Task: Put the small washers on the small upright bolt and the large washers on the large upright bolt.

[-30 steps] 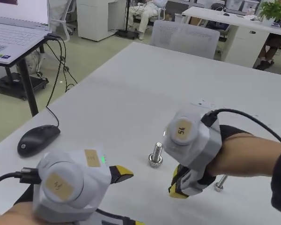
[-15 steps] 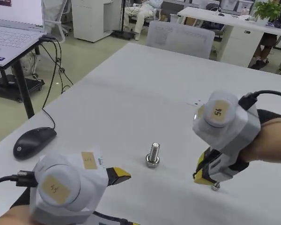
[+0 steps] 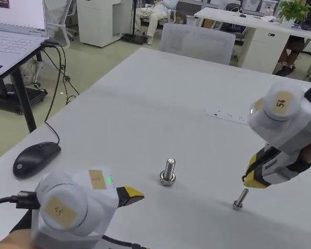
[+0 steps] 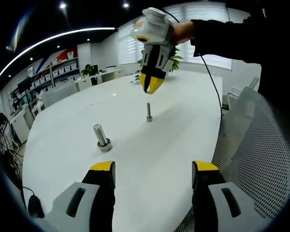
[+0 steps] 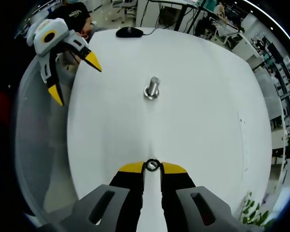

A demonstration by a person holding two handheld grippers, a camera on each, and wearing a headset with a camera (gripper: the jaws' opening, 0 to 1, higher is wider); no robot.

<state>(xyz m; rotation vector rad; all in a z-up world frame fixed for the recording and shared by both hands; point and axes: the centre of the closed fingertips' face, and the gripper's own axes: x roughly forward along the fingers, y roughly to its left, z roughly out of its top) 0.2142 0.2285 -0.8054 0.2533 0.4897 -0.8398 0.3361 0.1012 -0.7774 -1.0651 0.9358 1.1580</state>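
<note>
Lifted away from the small bolt [image 3: 240, 199], right tool [image 5: 152, 166] pinches seemingly a washer [image 5: 152, 161]; left tool [image 4: 154, 166] gapes.

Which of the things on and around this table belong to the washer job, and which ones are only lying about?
For the job:
- large bolt
- small bolt
- washer, pinched in the right hand-held gripper
- left hand-held gripper, open

Lying about:
- mouse
- laptop
- chair

A black mouse [image 3: 36, 158] lies on the white table [image 3: 145, 104], a grey chair [image 3: 197, 44] standing beyond it.
</note>
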